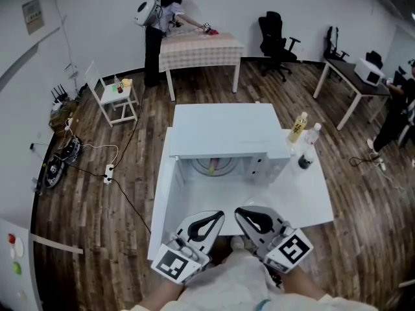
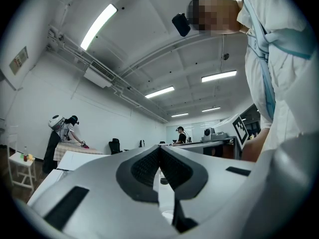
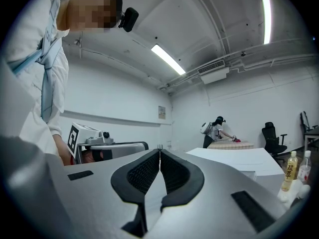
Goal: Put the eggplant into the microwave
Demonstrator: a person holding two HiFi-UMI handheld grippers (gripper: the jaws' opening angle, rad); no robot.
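Observation:
The white microwave [image 1: 227,131] stands on a white table [image 1: 305,199] with its door [image 1: 163,193] swung open to the left. Inside, on the round turntable, lies a small purple shape that looks like the eggplant [image 1: 213,166]; most of it is hidden under the microwave's top. My left gripper [image 1: 219,216] and right gripper [image 1: 239,212] hover side by side at the table's near edge, in front of the opening and apart from it. Both are shut with nothing between the pads. In the left gripper view my left gripper [image 2: 159,148] has its jaws pressed together; in the right gripper view my right gripper [image 3: 159,152] does too.
A yellow-labelled bottle [image 1: 297,127], a clear bottle [image 1: 312,137] and a dark cup [image 1: 305,162] stand right of the microwave. A person works at a checked table [image 1: 200,49] at the back. A small white side table [image 1: 117,100] and floor cables [image 1: 97,157] lie to the left.

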